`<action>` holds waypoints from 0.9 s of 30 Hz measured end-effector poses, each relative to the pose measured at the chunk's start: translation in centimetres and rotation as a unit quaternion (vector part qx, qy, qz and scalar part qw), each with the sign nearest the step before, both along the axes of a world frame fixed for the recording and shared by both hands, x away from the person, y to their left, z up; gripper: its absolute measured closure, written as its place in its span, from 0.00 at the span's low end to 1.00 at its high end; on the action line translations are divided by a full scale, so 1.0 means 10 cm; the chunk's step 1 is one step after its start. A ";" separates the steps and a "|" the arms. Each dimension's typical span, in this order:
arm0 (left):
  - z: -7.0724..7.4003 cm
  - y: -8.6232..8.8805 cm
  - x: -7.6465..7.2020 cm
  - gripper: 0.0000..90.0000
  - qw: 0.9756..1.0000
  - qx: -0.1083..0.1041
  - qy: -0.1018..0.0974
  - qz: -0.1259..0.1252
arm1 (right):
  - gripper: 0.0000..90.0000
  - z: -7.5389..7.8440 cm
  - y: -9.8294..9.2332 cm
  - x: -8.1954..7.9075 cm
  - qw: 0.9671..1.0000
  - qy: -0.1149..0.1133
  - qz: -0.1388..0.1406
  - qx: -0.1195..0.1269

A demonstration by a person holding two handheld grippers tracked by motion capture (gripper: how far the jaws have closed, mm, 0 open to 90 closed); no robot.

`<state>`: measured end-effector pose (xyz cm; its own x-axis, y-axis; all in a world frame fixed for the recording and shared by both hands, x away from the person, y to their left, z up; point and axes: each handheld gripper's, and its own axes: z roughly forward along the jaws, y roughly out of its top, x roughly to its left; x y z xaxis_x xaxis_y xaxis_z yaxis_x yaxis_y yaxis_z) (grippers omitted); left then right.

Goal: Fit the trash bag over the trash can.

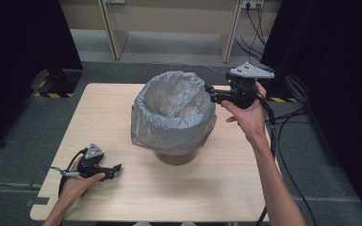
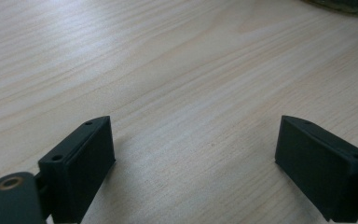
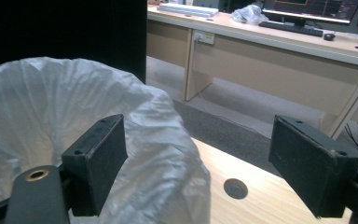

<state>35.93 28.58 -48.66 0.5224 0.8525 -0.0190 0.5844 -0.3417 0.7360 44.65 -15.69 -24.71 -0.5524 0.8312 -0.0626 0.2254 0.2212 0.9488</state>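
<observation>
Near: left claw (image 1: 114, 168) rests wide open on the worktop (image 1: 207, 188), holding nothing | Middle: bin bag (image 1: 172, 110) already lines the bin (image 1: 174, 157) mid-worktop | Far: right claw (image 1: 210, 93) open at the bag's rim, gripping nothing | Left, probably: tidy the rim.

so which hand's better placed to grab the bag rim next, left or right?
Right, probably. The right gripper hangs open at the rim of the bag lining the bin; its own view shows the plastic right by its jaws. The left gripper sits open, low over the table, well away from the bin.
</observation>
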 end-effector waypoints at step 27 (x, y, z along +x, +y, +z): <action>-0.01 -0.01 0.02 0.05 1.000 0.004 0.006 -0.005 | 0.20 0.22 0.84 0.10 0.997 0.012 0.046 -0.055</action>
<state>36.11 28.46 -48.72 0.5315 0.8469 -0.0174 0.5888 -0.3546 0.7263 45.60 -7.25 -22.50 -0.6285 0.7660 -0.1353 0.2226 0.3437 0.9123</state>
